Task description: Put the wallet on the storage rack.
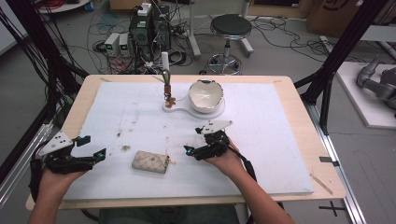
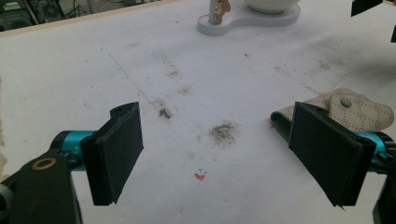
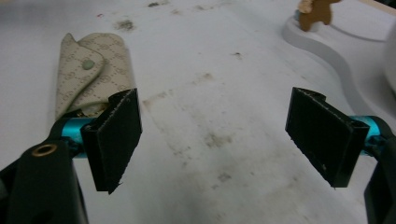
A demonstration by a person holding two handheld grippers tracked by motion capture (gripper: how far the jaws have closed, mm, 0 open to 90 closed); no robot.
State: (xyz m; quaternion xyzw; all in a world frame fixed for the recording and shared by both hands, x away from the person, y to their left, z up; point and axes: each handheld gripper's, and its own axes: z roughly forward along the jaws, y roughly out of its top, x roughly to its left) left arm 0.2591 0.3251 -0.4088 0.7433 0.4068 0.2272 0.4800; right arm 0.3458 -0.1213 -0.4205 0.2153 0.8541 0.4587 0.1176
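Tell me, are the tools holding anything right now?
No. The left tool and the right tool are both open with nothing between their jaws. The small beige pouch lies on the table between them, untouched.

— Carrying everything: a light wooden table [image 1: 299,100] topped by a white mat [image 1: 261,140], smudged with dark stains [image 2: 224,131] and a faint blue line.
— Lying on the mat?
— A beige patterned pouch [image 1: 150,161] flat near the front edge, snap flap visible in the gripper views. Farther back, a white flat base [image 1: 187,108] holding a white bowl [image 1: 206,94] and a small post with a brown figure [image 1: 171,100].
— Anything smaller?
— A tiny grey scrap [image 2: 165,112] and a red-and-blue mark [image 2: 200,175]
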